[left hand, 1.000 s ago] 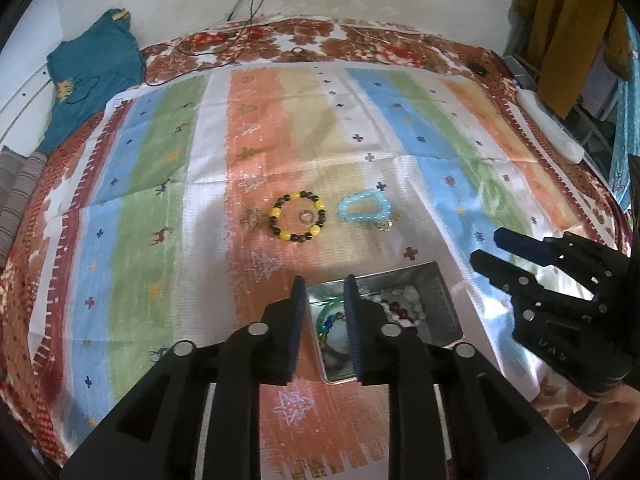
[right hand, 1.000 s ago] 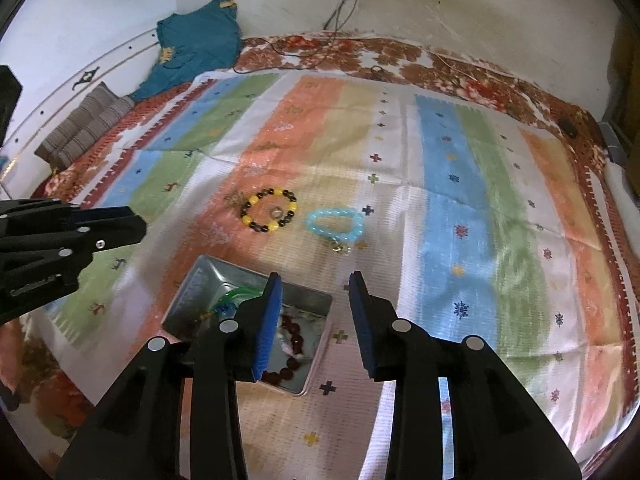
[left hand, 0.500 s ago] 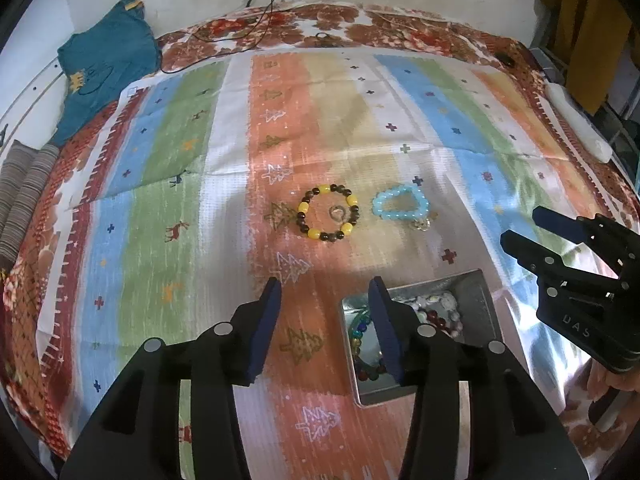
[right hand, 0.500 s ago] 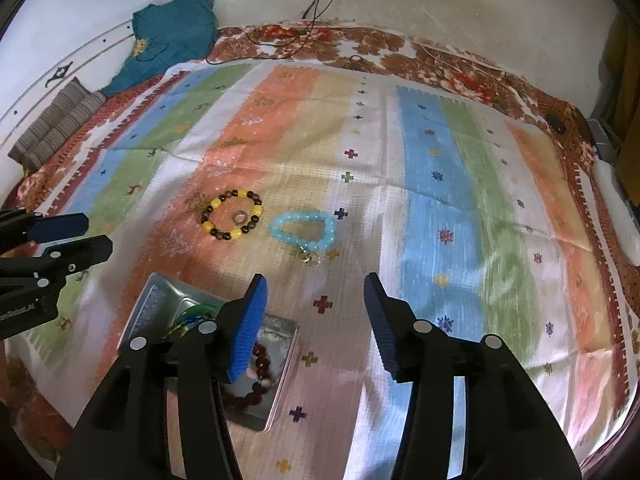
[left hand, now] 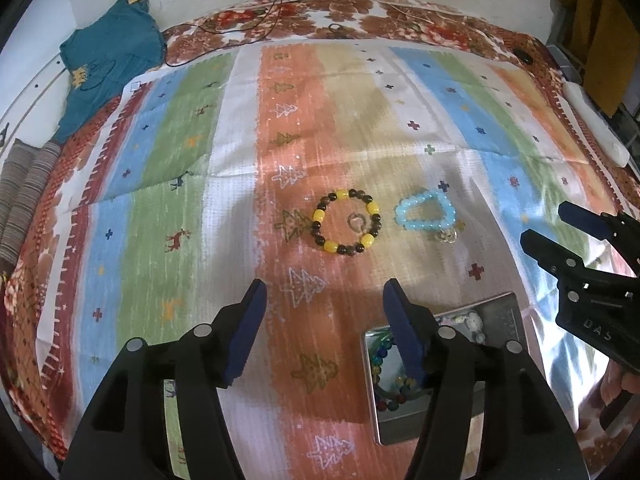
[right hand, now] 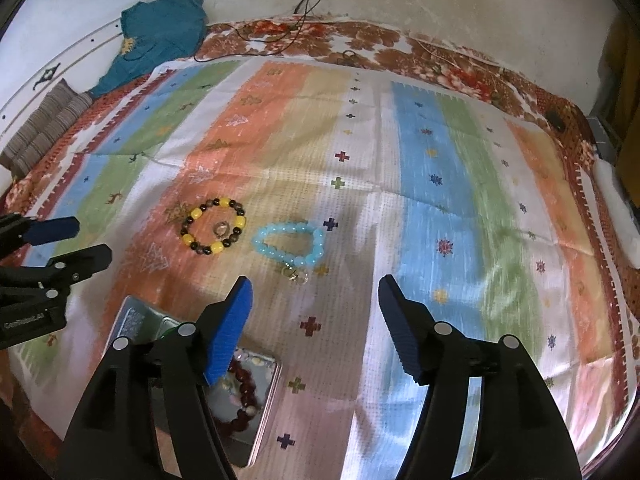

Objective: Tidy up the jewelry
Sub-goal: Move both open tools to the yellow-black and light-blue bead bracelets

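Observation:
A yellow-and-dark bead bracelet (left hand: pixel 345 221) lies on the striped cloth with a small ring (left hand: pixel 355 222) inside it; both show in the right wrist view (right hand: pixel 213 226). A light blue bead bracelet (left hand: pixel 425 214) with a charm lies to its right (right hand: pixel 289 245). A metal tin (left hand: pixel 440 368) holding several bead pieces sits nearer, also in the right wrist view (right hand: pixel 256 384). My left gripper (left hand: pixel 322 330) is open and empty, above the cloth just near of the yellow bracelet. My right gripper (right hand: pixel 314 330) is open and empty, near of the blue bracelet.
The striped cloth (left hand: pixel 192 208) covers a floral bedspread (right hand: pixel 360 46). A teal garment (left hand: pixel 108 60) and folded striped fabric (left hand: pixel 24 200) lie at the far left. Cables (left hand: pixel 276 8) run along the wall. A white object (left hand: pixel 596 124) lies at the right edge.
Both grippers have opened wide. The left gripper moved left off the tin, toward the yellow bracelet. The right gripper moved right off the tin, toward the blue bracelet.

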{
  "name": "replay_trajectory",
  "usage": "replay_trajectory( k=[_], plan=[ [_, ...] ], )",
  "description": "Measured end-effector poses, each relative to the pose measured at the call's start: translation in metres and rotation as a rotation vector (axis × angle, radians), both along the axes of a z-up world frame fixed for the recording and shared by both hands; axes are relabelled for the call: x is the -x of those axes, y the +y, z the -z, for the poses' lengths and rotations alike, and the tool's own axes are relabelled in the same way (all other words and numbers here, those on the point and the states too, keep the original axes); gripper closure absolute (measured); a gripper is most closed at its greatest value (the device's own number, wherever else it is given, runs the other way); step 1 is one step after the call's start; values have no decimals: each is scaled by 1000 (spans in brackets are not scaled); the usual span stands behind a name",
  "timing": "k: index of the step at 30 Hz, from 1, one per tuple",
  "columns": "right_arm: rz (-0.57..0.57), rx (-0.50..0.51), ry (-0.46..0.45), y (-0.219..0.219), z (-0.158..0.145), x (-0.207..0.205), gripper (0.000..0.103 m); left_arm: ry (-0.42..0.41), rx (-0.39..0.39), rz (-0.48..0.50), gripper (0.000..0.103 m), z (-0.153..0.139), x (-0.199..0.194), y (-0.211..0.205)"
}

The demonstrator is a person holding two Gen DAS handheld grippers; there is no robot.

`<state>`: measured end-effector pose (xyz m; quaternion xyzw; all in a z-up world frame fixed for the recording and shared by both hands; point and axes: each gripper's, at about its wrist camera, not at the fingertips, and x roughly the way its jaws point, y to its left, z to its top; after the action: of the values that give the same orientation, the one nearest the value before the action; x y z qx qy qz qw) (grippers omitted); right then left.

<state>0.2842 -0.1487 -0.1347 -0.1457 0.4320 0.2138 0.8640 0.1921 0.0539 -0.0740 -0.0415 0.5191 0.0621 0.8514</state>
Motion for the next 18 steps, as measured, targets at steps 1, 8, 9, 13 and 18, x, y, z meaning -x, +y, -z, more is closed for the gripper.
replay_trajectory(
  k=[1,8,9,13,18],
  plan=[
    [0,-1,0,0,0,-1,37,1,1,10,42,1,-1,0],
    [-11,-31,28,7,1,-9,31,17,-7,0,42,10,-15,9],
    [-12,-19,21,9,1,-10,31,19,-6,-3,42,12,-18,10],
    [-12,34,-7,15,6,-14,31,38,0,-12,42,21,-28,14],
    [-21,55,-16,17,11,-19,27,35,-1,6,41,24,-40,10]
  ],
)
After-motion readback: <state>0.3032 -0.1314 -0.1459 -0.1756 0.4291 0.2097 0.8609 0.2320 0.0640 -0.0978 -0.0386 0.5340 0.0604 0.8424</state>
